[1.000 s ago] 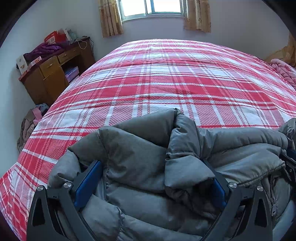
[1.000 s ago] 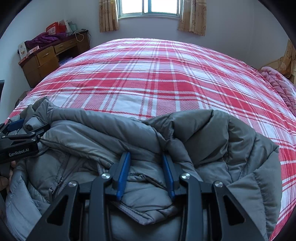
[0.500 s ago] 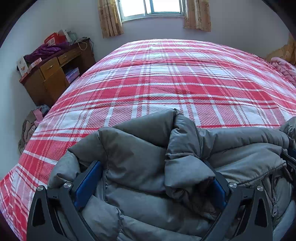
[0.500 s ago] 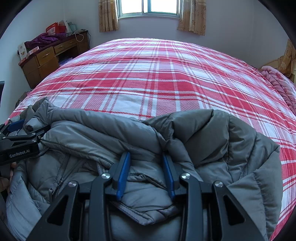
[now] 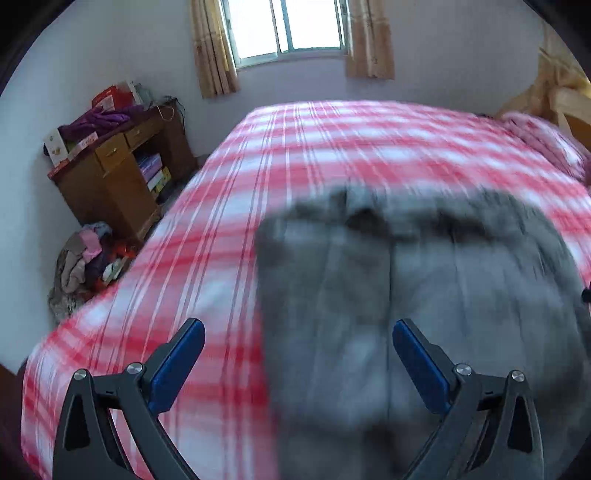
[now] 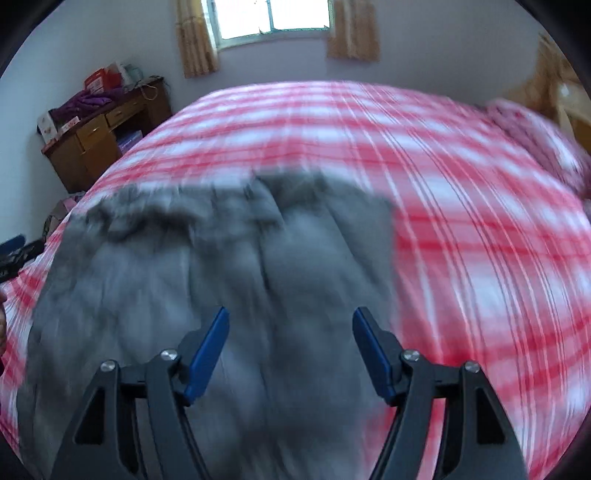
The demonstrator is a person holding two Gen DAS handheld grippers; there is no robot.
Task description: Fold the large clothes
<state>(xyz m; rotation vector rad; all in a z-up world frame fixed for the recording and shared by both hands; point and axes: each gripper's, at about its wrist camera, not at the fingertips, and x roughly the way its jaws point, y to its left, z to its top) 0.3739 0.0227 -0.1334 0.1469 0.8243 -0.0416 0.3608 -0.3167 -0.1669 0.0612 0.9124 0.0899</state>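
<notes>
Plaid bed (image 5: 332,155): 1 grey jacket (image 5: 406,295); 2 claws, left (image 5: 298,349) released, right (image 6: 291,336) opening, empty

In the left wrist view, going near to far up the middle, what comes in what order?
Left gripper, its jaws apart with nothing clamped → grey padded jacket, blurred → red plaid bedspread → far wall → window.

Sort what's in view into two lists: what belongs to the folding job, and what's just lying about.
Part of the job:
- grey puffer jacket, on the bed
- left gripper, open, clear of the jacket
- right gripper, jaws opening, nothing between them
- red plaid bed, the work surface

Lying about:
- wooden desk with purple clothes on top
- clothes heap on the floor
- pink blanket
</notes>
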